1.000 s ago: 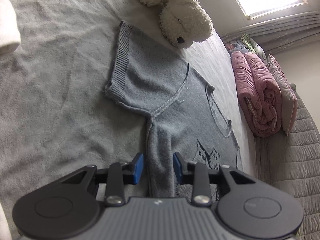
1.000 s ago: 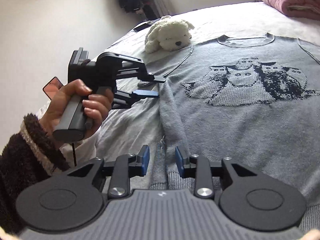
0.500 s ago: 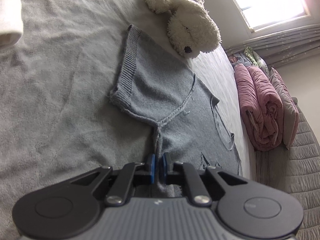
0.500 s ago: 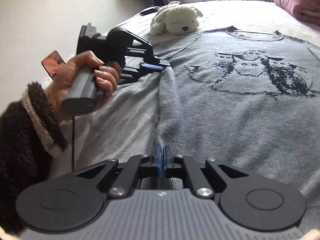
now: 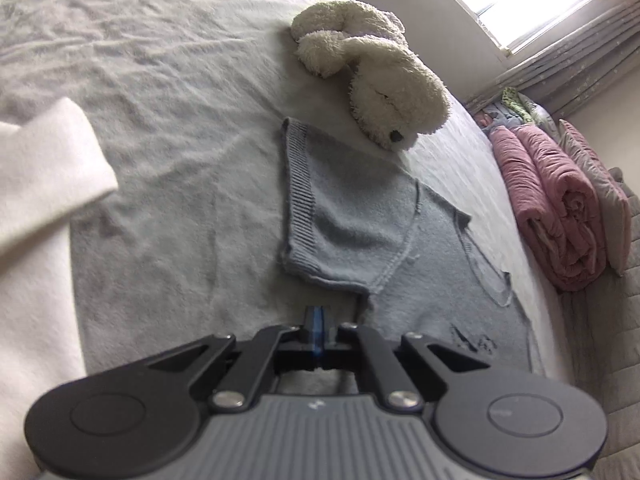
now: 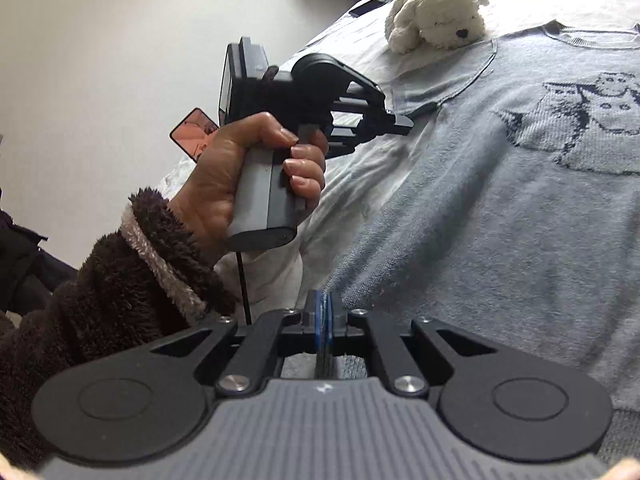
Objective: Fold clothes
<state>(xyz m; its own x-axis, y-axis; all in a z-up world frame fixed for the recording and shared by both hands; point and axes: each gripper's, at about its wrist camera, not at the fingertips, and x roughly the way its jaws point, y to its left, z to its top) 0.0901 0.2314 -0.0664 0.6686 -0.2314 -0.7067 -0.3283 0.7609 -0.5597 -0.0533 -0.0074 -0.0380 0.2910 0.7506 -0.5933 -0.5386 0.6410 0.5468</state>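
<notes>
A grey knitted sweater [image 5: 424, 264] with a dark cat picture [image 6: 592, 120] lies flat on the bed. Its short sleeve [image 5: 340, 208] spreads toward the plush dog. My left gripper [image 5: 318, 320] is shut at the sweater's side edge near the armpit; the fabric in the jaws is hidden behind the gripper body. It also shows in the right wrist view [image 6: 384, 120], held by a hand at the sweater's side. My right gripper [image 6: 322, 312] is shut on the sweater's side edge [image 6: 360, 280] near the hem.
A white plush dog [image 5: 372, 76] lies beside the sleeve. A rolled pink quilt [image 5: 560, 208] sits at the bed's far right. A white folded cloth [image 5: 44, 176] lies at left. The bed has a grey sheet [image 5: 160, 120]. A wall [image 6: 120, 40] stands at left.
Both grippers closed from open onto the sweater's side edge, then shifted sideways; the edge now looks lifted and pulled off the sheet.
</notes>
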